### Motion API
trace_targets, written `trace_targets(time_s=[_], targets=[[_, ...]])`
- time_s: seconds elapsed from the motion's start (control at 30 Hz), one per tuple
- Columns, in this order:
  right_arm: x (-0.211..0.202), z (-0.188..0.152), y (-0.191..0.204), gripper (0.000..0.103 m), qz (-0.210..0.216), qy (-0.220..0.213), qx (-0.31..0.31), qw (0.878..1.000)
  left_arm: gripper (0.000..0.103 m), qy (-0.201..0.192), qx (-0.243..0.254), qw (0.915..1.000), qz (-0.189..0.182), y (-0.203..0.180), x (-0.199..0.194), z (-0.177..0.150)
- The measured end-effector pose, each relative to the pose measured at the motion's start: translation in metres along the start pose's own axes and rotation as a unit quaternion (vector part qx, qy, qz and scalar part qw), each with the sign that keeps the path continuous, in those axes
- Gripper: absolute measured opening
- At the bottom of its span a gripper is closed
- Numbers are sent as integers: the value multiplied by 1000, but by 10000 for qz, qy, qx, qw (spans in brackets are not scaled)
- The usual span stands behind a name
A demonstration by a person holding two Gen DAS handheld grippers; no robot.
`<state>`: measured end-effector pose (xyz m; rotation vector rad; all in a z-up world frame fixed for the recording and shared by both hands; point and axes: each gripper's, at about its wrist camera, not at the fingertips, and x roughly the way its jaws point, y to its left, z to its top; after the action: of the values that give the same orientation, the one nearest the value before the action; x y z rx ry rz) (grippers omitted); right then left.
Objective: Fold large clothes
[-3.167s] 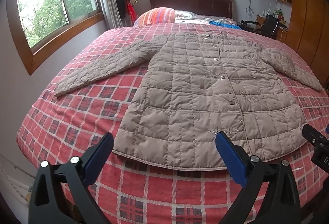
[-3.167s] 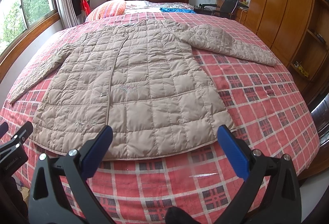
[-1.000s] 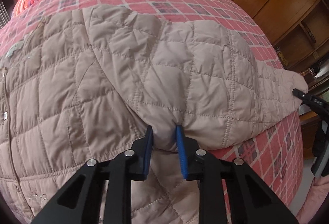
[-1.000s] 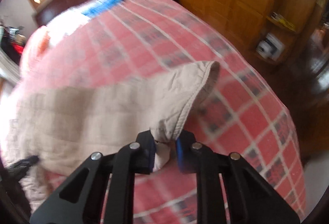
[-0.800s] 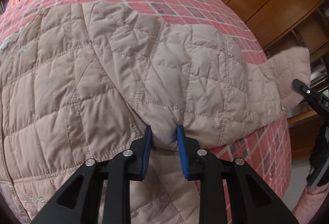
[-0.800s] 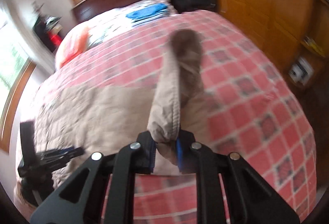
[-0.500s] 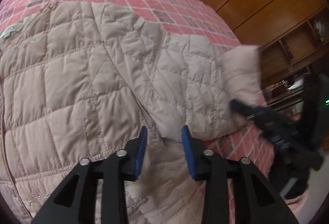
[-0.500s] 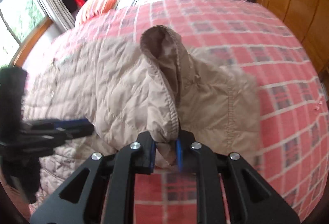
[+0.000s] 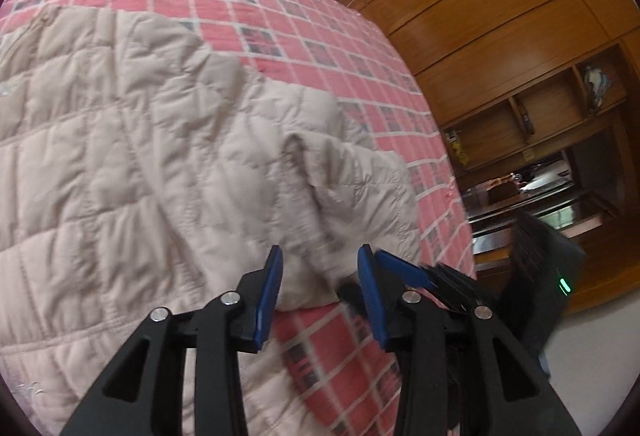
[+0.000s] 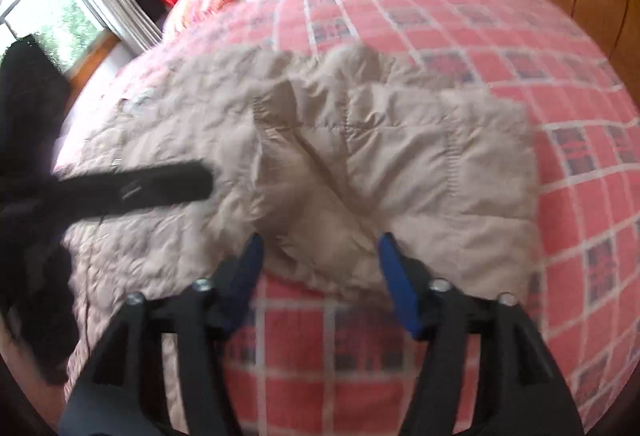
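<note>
While the folded sleeve of the beige quilted coat is lying just ahead, I am holding the left gripper and right gripper parted, empty, side by side.

left tool: black frame | blue pads | silver screws

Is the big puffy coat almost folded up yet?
Not yet, only a start. The right sleeve already lies folded in over the quilted coat on the checked bedspread. Nothing is in hand: the left gripper and right gripper both hang open over the sleeve. The other sleeve is out of view, and the coat's body is not folded.
</note>
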<state>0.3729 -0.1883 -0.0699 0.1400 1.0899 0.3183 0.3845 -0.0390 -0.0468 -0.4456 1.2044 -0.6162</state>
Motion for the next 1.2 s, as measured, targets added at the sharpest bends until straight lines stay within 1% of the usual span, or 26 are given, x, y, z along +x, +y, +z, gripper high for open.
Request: trace_targets(time_s=[0.07, 0.1, 0.17, 0.2, 0.27, 0.3, 0.33, 0.37, 0.4, 0.47, 0.53, 0.6, 0.67, 0.73, 0.77, 0.87, 0.9, 0.93, 1.0, 1.03, 1.07, 1.1, 1.13, 1.2], targets=[[-22, -3, -8, 61, -97, -172, 40, 9998, 49, -5, 71, 9999, 119, -5, 8, 3], [-27, -4, -14, 60, -152, -211, 88, 9996, 49, 31, 53, 9998, 183, -6, 12, 2], [-39, -5, -34, 58, -455, -323, 300, 9980, 49, 175, -73, 9997, 125, -7, 22, 1], [-41, -7, -42, 56, -510, -336, 406, 9973, 49, 198, -124, 9997, 87, -7, 26, 1], [-42, -9, -61, 55, -609, -313, 664, 9954, 47, 175, -72, 9997, 123, -10, 32, 1], [-40, -10, -68, 55, -622, -295, 729, 9950, 41, 167, -39, 9997, 150, -13, 34, 1], [-37, -12, -75, 55, -637, -264, 828, 9942, 31, 176, -14, 9997, 171, -15, 37, 1], [-34, -15, -80, 55, -647, -239, 898, 9936, 15, 215, -31, 9996, 166, -15, 40, 0], [-30, -18, -85, 55, -648, -205, 1020, 9925, 8, 200, -79, 9997, 103, -14, 41, 0], [-23, -26, -92, 55, -437, -200, 1283, 9906, 6, 31, -76, 10000, 30, -11, 34, -2], [-20, -29, -99, 55, -218, -216, 1445, 9890, 5, -206, -30, 9998, 5, -7, 17, -6], [-18, -32, -100, 55, 4, -228, 1494, 9885, 5, -469, 8, 9989, -3, 1, -11, -10], [-13, -32, -96, 56, 299, -163, 1547, 9874, 5, -628, 22, 9980, 42, 13, -37, -16], [-3, -29, -82, 60, 769, -81, 1462, 9862, 5, -767, -46, 9969, 142, 32, -62, -23], [2, -26, -74, 60, 890, -43, 1396, 9862, 5, -834, -80, 9962, 227, 42, -73, -26], [19, -16, -49, 60, 1080, 91, 1239, 9864, 5, -946, -161, 9943, 453, 71, -99, -35], [22, -13, -43, 60, 1014, 125, 1209, 9874, 5, -965, -230, 9939, 486, 81, -106, -37], [28, -9, -34, 51, 863, 182, 1137, 9896, 5, -974, -306, 9935, 494, 90, -111, -38], [35, -2, -21, 41, 882, 219, 1059, 9902, 5, -997, -491, 9925, 502, 108, -118, -42], [34, 0, -13, 34, 782, 209, 960, 9921, 5, -1019, -534, 9922, 489, 115, -121, -44], [32, 2, -4, 30, 693, 194, 833, 9939, 5, -1034, -557, 9920, 466, 119, -124, -47], [30, 5, 1, 24, 682, 170, 771, 9945, 5, -1045, -574, 9919, 449, 122, -126, -49], [26, 7, 8, 21, 685, 137, 707, 9950, 5, -1088, -593, 9914, 421, 125, -132, -51], [16, 13, 23, 19, 744, 65, 573, 9956, 5, -1240, -539, 9901, 387, 126, -147, -56]])
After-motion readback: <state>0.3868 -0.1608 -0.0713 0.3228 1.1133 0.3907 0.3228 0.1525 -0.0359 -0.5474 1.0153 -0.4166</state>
